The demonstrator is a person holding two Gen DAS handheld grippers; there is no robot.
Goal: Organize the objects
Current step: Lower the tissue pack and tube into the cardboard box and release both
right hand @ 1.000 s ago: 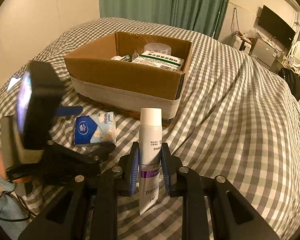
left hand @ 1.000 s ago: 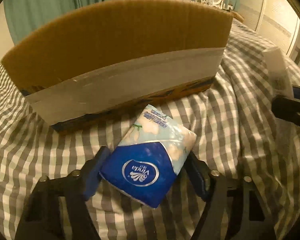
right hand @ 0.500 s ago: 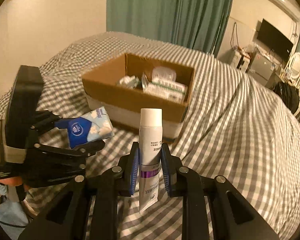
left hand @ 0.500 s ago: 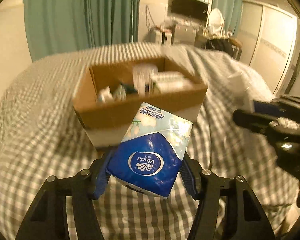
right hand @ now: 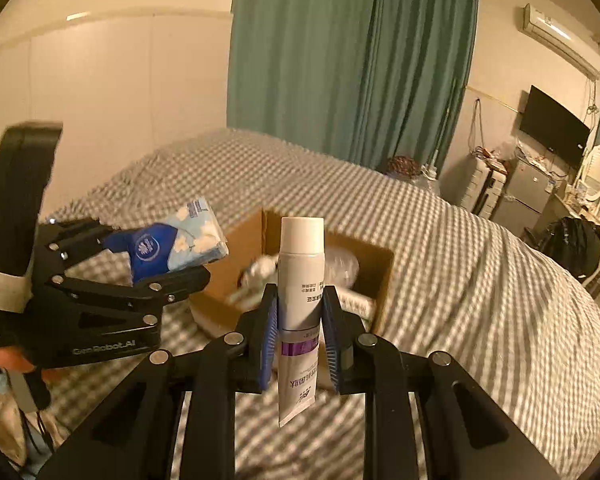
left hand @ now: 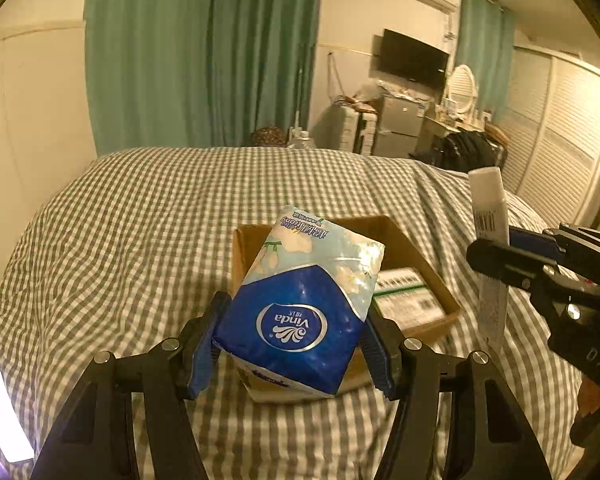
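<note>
My left gripper (left hand: 294, 344) is shut on a blue and white Vinda tissue pack (left hand: 304, 300) and holds it in the air above the near edge of an open cardboard box (left hand: 416, 252) on the bed. My right gripper (right hand: 300, 336) is shut on an upright white tube with a purple band (right hand: 302, 292), also raised in front of the box (right hand: 384, 280). The left gripper with the pack (right hand: 172, 240) shows at the left of the right wrist view. The tube (left hand: 490, 232) shows at the right of the left wrist view.
The box holds a white and green carton (left hand: 406, 296) and other packets. It sits on a grey checked bedspread (left hand: 140, 216). A lit phone (left hand: 2, 412) lies at the bed's left edge. Green curtains, a TV and a dresser stand behind.
Both grippers have risen from the bedspread with their objects. The left gripper lifted the tissue pack from beside the box to above its near edge. The views now tilt up toward the room.
</note>
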